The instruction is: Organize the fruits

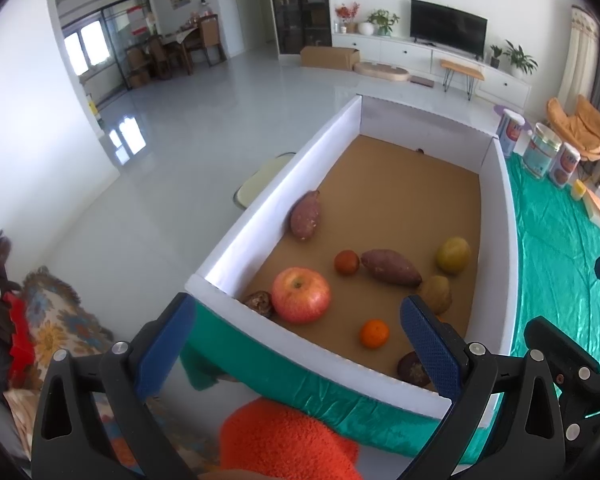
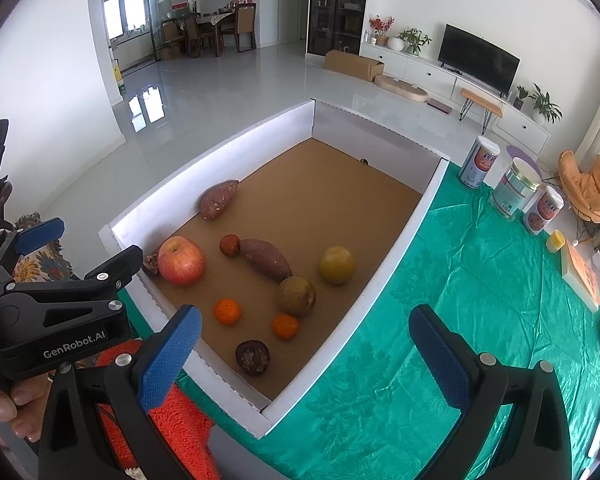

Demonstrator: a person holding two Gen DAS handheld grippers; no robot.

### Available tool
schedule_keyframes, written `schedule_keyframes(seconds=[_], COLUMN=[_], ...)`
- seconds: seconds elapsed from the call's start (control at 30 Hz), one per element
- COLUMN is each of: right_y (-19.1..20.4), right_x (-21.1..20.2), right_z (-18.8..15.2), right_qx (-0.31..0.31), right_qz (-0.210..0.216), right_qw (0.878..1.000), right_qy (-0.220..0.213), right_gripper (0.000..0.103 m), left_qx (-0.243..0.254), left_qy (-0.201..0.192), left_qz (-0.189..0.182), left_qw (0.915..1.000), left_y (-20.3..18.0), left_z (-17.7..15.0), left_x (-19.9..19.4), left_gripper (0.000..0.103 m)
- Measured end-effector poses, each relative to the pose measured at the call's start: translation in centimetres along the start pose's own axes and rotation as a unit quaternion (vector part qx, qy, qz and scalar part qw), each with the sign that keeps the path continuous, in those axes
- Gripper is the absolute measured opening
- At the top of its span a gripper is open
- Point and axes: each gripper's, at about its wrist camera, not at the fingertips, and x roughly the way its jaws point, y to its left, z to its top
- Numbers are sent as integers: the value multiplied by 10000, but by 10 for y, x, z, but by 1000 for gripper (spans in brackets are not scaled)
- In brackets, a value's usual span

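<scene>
Both grippers are spread wide with nothing in them. Left gripper (image 1: 296, 344) hangs over the near end of the box (image 1: 260, 208), with the apple (image 1: 301, 294) right ahead between its fingers and an orange (image 1: 374, 333) just inside the right finger. Right gripper (image 2: 304, 356) sits over the near corner, above a dark wrinkly fruit (image 2: 253, 357), maybe a passion fruit, hard to tell. Farther in lie two sweet potatoes (image 2: 265, 258) and a pear (image 2: 337, 264).

red apple (image 2: 181, 261), tangerines (image 2: 227, 311), loose in box (image 2: 396, 232)
</scene>
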Motion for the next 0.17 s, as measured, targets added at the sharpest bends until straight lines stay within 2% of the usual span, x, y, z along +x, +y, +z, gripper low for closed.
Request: schedule_keyframes(seconds=[0.17], right_y=[0], right_x=[2], right_z=[0], right_qx=[15], right_qz=[20], right_qw=[10000], right_qy=[31], right_gripper=[103], left_qx=[-29], left_qy=[-59], left_qz=[-1], left_qw=[10000], left_y=[1], left_z=[-1], left_x=[0], left_gripper=[102])
